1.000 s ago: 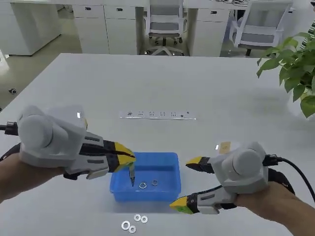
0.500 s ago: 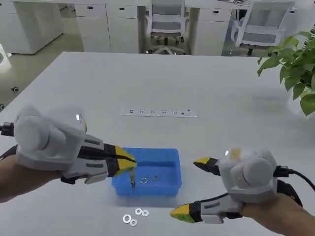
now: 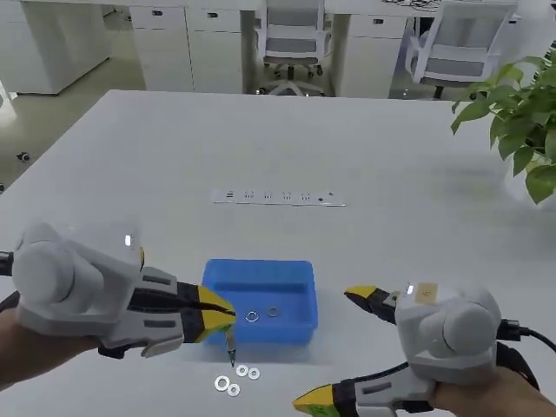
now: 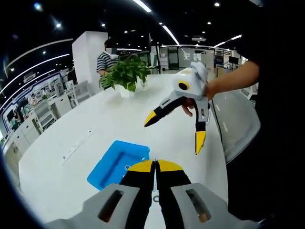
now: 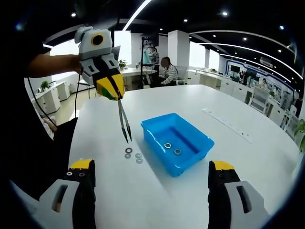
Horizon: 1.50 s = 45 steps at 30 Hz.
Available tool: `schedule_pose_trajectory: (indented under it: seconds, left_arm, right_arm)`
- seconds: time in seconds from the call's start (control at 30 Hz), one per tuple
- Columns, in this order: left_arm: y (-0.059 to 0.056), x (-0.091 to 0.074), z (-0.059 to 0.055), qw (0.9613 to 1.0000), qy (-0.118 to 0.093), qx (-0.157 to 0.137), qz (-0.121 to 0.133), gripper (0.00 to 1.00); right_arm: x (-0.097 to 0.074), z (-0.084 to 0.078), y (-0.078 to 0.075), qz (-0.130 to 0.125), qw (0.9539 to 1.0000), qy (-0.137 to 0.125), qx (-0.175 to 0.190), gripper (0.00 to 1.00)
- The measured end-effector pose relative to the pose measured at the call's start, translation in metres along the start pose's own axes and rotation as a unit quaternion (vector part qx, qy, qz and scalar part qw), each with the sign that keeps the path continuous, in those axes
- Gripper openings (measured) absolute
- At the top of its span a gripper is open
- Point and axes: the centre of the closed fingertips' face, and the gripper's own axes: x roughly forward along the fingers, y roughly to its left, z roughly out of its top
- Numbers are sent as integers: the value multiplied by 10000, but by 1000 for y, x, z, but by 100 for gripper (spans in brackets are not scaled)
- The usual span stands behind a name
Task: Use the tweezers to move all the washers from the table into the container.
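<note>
Left gripper (image 3: 224,314) is clamped on the tweezers (image 3: 230,347), whose tips hang just above three washers (image 3: 234,380) lying just outside the container's (image 3: 269,334) near wall. Right gripper (image 3: 328,347) stands wide open and empty. The washers are judged light, thin, hard and slippery: pinch one across its ring, one tine through the hole.

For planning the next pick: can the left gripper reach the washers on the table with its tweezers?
Probably yes. The left gripper holds the tweezers tips-down close to the washers, nothing between them; the container stands aside.
</note>
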Motion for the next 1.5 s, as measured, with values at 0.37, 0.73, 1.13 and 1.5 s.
schedule_pose_trajectory:
  seconds: [0.37, 0.73, 1.13, 1.5]
  left_arm:
    - [-8, 3, -9, 9999, -27, -77, -65, 5]
    - [-12, 7, -21, 9998, 39, -107, -142, 5]
    - [-16, 12, -22, 9996, 0, -109, -243, 5]
    - [-16, 16, -30, 9995, -1, -98, -286, 5]
  right_arm:
    - [1, -1, 7, 19, 9999, -122, 72, 100]
    - [-1, -9, 11, 11, 9999, -78, 70, 100]
    - [-1, -14, 15, 0, 9999, -44, 108, 100]
    - [0, -17, 15, -5, 9999, -27, 120, 100]
